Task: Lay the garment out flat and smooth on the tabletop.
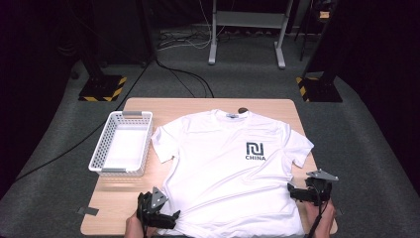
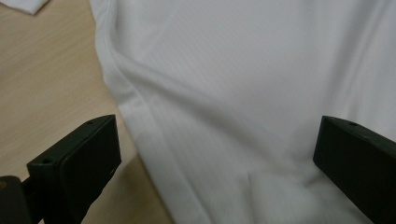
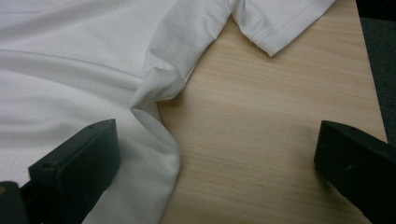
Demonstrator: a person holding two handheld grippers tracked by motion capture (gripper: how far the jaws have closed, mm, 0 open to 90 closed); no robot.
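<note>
A white T-shirt [image 1: 228,163] with a dark "CHINA" logo lies face up on the wooden table [image 1: 267,106], collar toward the far edge. My left gripper [image 1: 174,216] is open at the shirt's near left hem; its jaws straddle the shirt's left side edge [image 2: 140,121]. My right gripper [image 1: 293,191] is open at the shirt's right side edge, below the sleeve. One of its jaws is over the rumpled cloth [image 3: 154,93], the other over bare wood [image 3: 261,140].
An empty white plastic basket [image 1: 121,144] stands on the table's left side. A small dark object [image 1: 242,109] lies by the collar at the far edge. A piece of grey tape [image 1: 88,211] sticks out at the near left corner. Stands and cables occupy the floor beyond.
</note>
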